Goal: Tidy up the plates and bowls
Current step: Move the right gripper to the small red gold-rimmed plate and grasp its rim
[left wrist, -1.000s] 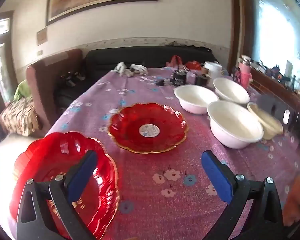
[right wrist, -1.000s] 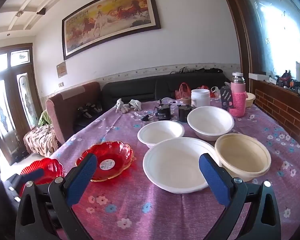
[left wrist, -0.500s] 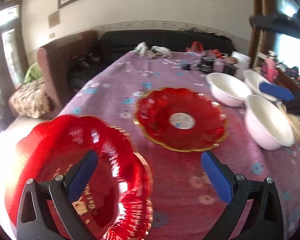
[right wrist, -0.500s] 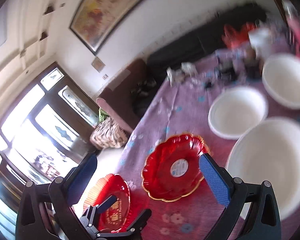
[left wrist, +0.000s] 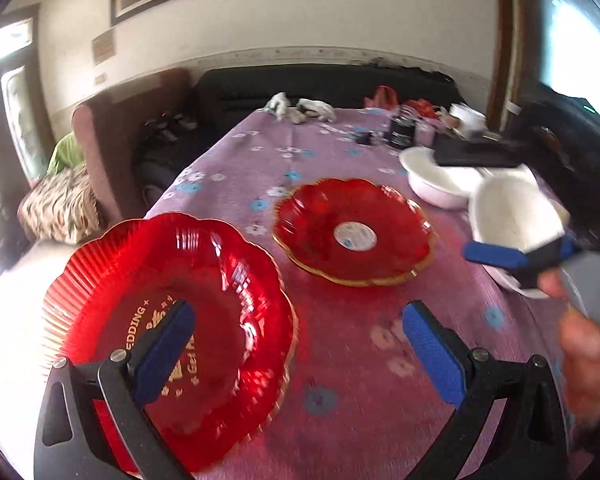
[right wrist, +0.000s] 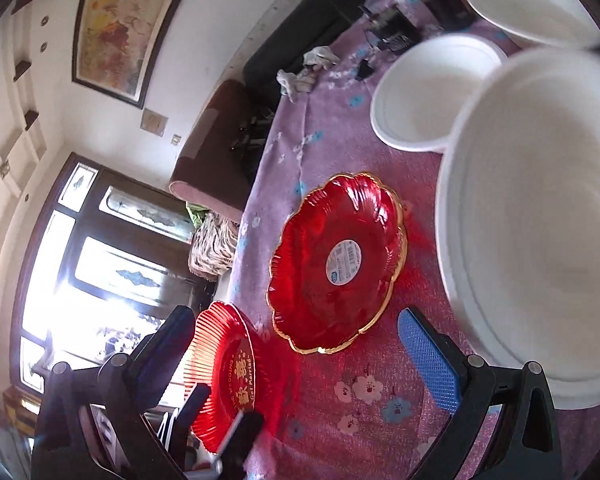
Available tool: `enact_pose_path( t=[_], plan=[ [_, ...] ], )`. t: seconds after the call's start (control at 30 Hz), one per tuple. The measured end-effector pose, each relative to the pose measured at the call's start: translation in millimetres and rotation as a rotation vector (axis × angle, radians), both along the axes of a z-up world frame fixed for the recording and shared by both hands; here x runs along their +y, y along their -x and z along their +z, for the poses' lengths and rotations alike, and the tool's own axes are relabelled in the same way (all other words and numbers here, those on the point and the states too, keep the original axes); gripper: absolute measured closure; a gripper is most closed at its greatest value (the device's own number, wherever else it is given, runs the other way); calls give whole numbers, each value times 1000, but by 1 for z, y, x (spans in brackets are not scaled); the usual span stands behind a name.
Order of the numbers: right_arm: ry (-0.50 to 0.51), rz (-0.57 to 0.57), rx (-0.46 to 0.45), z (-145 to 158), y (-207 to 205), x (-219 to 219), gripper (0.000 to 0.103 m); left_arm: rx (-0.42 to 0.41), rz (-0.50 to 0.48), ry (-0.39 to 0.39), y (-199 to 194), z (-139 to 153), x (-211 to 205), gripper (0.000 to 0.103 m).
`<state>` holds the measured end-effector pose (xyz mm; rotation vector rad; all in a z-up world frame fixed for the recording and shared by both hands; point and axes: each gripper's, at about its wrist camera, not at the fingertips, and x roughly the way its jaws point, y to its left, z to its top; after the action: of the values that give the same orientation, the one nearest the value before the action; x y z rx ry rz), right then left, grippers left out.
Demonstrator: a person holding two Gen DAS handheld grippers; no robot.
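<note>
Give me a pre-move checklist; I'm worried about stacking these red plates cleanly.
1. Left hand-held gripper open: ok.
2. Lettered red plate has its rim between the open jaws: ok.
3. Gold-rimmed red plate bare, ready to receive: ok.
4. Right hand-held gripper open, beside large white bowl: ok.
5. Lettered red plate lying fully on the tablecloth: cannot tell.

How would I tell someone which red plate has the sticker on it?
On the purple flowered tablecloth, two red plates lie left of the white bowls. Take the gold-rimmed plate nearer the table's middle. Only it has a round white sticker; the other plate carries gold lettering.
</note>
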<state>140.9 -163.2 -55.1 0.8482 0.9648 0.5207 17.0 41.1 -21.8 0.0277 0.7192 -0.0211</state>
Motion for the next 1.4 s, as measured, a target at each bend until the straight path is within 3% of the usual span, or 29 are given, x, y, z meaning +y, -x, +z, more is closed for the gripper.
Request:
enact_pose_path(
  t=[0.17,0.5,0.93,1.0,1.07,1.2,1.27,1.4],
  plan=[
    [2,-26,78,-14,-5,9,0,-18,10,-27,9,4,3,0],
    [54,-33,158,-16,-16,27,15,-9,33,72,16,9,29,0],
    [109,-93,121,-16,-15,20,15,-8,13,58,19,9,23,0],
    [112,-98,126,-19,-16,20,20,-8,17,56,21,9,24,0],
    [124,-97,134,-22,-18,21,35,-5,16,55,20,10,22,0],
    [133,-108,163,-32,-21,20,51,-4,19,51,19,10,22,0],
    [144,-120,170,-35,-20,18,67,-2,18,52,18,9,21,0],
    [159,-138,174,-39,-19,15,82,4,16,51,16,8,20,0]
  ],
)
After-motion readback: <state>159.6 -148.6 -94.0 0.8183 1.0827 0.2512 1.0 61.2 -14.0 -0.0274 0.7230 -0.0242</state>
